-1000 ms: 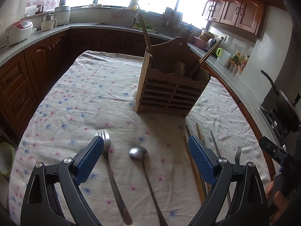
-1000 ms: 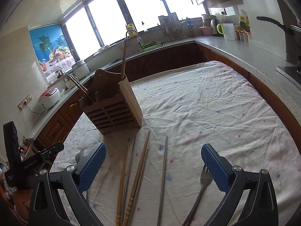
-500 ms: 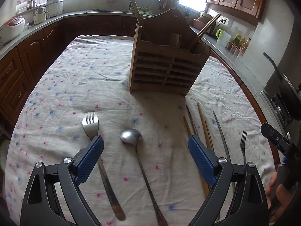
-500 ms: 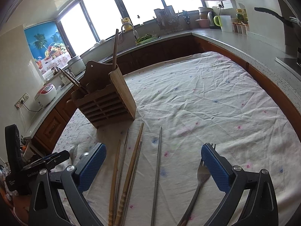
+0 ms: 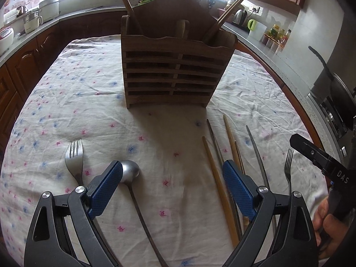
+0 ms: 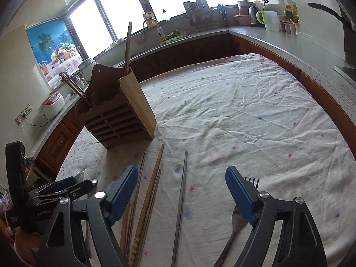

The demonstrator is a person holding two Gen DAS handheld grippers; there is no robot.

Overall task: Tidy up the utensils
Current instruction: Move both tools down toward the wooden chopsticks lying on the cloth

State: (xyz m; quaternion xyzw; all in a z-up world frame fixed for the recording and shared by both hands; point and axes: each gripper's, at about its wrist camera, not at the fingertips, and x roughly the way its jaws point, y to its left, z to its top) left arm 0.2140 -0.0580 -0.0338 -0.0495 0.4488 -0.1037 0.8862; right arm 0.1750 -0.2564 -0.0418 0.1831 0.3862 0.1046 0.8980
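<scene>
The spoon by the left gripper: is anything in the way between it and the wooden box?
Nothing visible. Between the spoon and the wooden box lies only bare tablecloth. The fork lies off to one side, the chopsticks to the other. The left gripper has open jaws.

You've got a white tablecloth [image 5: 93,93] dotted with little pink and blue flowers, a brown slatted wooden holder [image 5: 175,73], silver spoon [image 5: 130,170] and forks, tan wooden chopsticks [image 6: 151,191], plus blue pads [image 6: 123,191] on black grippers.
</scene>
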